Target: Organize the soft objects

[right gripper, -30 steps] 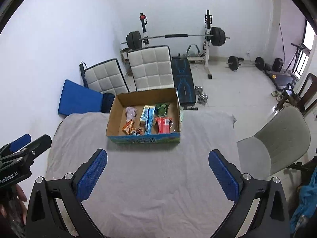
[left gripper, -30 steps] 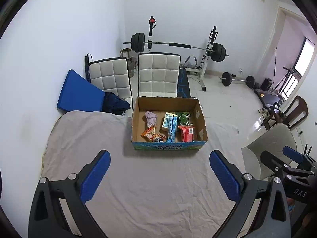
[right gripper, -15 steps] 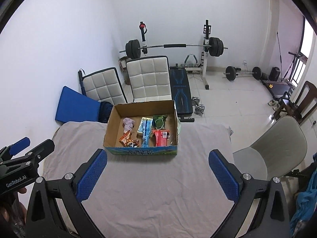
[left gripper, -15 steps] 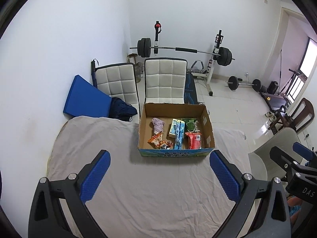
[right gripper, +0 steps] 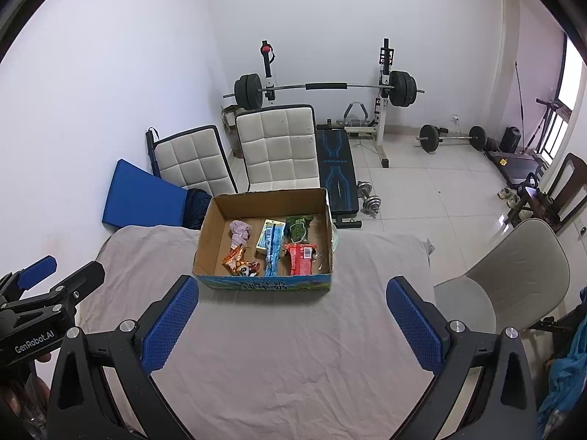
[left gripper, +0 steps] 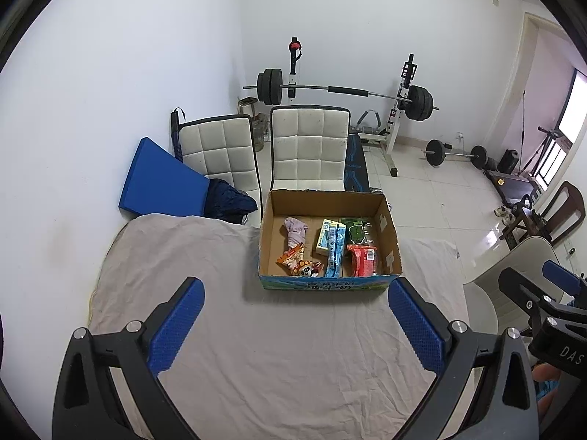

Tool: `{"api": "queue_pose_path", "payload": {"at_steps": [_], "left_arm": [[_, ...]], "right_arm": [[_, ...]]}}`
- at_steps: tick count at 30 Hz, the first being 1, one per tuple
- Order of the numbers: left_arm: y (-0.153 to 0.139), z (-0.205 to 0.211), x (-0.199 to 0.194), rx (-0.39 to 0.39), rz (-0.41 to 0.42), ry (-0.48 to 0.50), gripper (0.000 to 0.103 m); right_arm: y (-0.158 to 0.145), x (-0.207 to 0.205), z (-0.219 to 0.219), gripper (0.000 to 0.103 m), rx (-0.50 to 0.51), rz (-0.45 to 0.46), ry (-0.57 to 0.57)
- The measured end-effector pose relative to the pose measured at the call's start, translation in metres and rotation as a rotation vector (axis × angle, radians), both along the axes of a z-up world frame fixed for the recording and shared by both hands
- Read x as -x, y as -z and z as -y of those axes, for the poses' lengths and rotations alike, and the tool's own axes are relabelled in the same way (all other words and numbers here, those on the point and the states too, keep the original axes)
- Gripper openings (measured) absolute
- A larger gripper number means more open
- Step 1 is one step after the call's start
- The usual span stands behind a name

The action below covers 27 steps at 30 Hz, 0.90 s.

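Left tongs (left gripper: 295,324), right tongs (right gripper: 291,321) spread apart, empty; cardboard box (left gripper: 326,286) contents partly overlapping, labels unreadable.

White walls (left gripper: 146,55) enclose a home gym with a pale tiled floor (right gripper: 433,198). At twelve o'clock, a barbell rack (left gripper: 345,91) stands against the far wall behind two white padded chairs (left gripper: 310,146). A blue mat (left gripper: 161,179) leans at ten o'clock. Daylight enters a window (right gripper: 572,73) at two o'clock.

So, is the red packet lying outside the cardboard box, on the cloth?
No, the red packet lies inside the cardboard box, near its front right corner.
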<state>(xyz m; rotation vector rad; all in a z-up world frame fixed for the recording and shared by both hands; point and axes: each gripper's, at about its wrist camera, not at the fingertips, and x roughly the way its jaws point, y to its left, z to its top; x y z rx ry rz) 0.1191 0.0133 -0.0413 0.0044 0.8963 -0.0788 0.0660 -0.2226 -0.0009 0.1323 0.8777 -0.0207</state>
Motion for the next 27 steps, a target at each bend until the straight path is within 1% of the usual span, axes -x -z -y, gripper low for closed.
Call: {"api": "queue_pose_path", "payload": {"at_steps": [27], "left_arm": [[0.0037, -0.0054, -0.0053, -0.011, 0.009, -0.010, 0.103]], "right_arm": [[-0.0034, 0.0005, 0.0034, 0.103, 0.008, 0.017, 0.010]]}}
